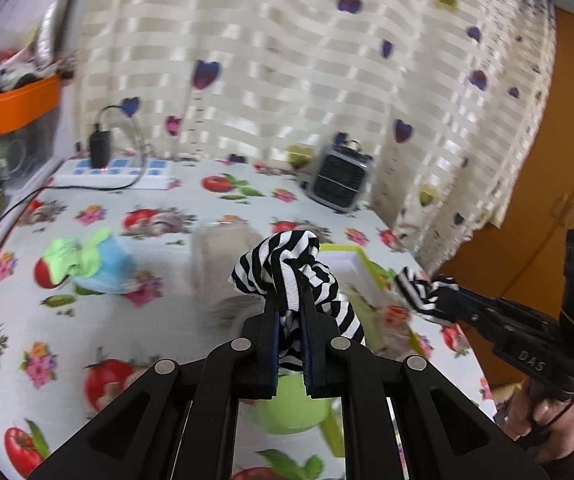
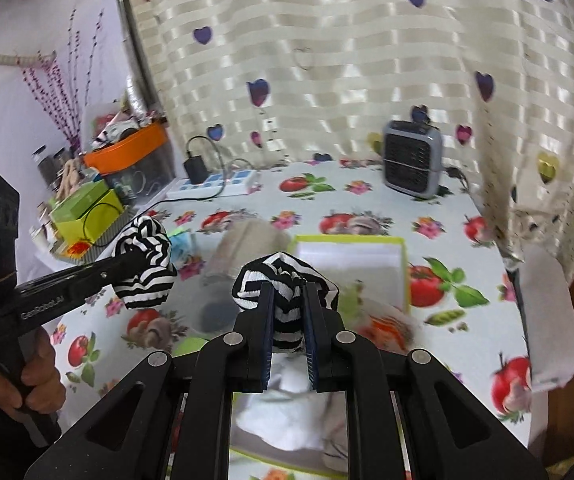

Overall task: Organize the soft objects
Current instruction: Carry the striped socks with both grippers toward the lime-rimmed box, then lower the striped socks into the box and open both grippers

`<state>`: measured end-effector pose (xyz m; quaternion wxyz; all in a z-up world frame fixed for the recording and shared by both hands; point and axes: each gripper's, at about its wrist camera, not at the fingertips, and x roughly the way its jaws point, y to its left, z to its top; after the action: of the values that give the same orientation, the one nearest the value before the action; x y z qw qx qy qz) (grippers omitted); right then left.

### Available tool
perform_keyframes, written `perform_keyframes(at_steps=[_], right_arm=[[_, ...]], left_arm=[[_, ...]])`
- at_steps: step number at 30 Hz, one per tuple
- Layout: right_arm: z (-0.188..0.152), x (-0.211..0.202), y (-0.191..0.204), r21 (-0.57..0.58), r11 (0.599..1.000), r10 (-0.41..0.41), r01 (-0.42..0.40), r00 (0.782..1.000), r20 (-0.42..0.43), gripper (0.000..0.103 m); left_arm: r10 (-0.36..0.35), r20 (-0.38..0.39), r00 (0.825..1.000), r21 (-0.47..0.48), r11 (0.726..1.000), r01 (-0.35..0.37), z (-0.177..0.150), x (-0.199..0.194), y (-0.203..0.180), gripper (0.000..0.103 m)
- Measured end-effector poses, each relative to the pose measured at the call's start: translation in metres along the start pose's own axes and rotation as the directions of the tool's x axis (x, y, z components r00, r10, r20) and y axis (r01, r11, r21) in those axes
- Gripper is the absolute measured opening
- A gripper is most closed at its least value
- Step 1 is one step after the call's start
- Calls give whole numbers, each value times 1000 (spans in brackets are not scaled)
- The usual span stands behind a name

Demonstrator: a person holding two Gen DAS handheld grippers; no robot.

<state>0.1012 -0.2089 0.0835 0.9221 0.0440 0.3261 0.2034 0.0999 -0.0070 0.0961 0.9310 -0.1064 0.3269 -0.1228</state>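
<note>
Above the flowery, tomato-printed surface point(image 2: 439, 216), a black-and-white striped soft cloth piece point(image 1: 287, 268) is pinched tight by the left hand-held gripper point(image 1: 290, 304). A second black-and-white striped soft cloth piece point(image 2: 283, 280) is clamped in the right hand-held gripper point(image 2: 290, 304). Both pieces are held up in the air, near each other but not touching. Whether they are two socks of one pair cannot be told.

Below them sits a shallow white box with a lime-green rim point(image 2: 405, 268), where some white soft things point(image 2: 287, 412) can already be seen. The step now is judged to be bringing the two striped pieces together or laying them in the box. It would be done well by keeping both grips firm and lowering slowly, so the floppy ends are not dropped outside the rim.

The striped cloth looks stretchy, ribbed and bunched up. A light-green and blue soft bundle point(image 1: 87, 260) is lying apart on the surface.
</note>
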Motion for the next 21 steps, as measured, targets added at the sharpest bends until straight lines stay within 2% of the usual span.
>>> perform_keyframes(at_steps=[8,13,18,21], right_arm=[[-16,7,-24,34,999,-26,27,999,-39,14],[-31,19,-28,27,999,-40,43,996,-85,14],[-53,41,-33,14,999,-49,52,984,-174,14],[-56,40,-33,-3,998,-61,62,984,-168,20]], left_arm=[[-79,-63,995,63,995,83,-12,19,-37,8],[-108,-133,985,79,990,119,-25,42,-49,8],[-128,-187,974,94,985,148,-33,62,-55,9],[-137,-223,965,104,981,163,-39,78,-59,9]])
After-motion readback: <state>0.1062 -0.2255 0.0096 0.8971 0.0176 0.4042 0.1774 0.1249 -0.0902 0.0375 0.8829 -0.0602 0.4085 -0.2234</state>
